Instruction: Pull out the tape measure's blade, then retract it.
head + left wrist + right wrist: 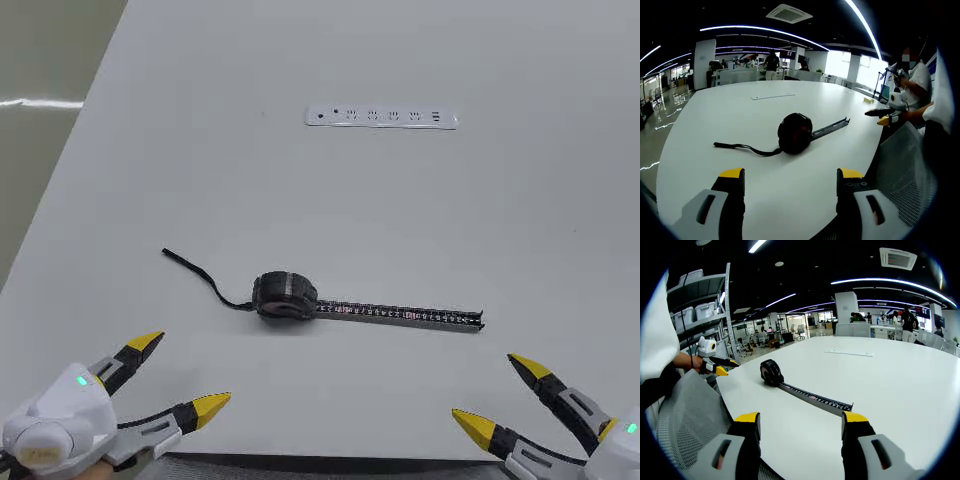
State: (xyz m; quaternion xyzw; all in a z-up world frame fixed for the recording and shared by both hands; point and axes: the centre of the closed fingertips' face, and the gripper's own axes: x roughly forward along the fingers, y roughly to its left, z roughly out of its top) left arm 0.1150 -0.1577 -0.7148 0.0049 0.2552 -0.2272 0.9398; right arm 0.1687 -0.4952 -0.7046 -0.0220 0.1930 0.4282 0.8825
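left tongs and right tongs hover well apart, each with jaws spread wide.

So the table was a big, plain white one with a smooth top. A black tape measure lay flat on it, dead ahead of the left gripper and centred between its jaws. Its blade ran out along the surface, with the hook end just past the jaw tips of the right gripper. A black wrist strap trailed off the case to the left of the left jaws. Well beyond both pairs of jaws lay a white power strip.
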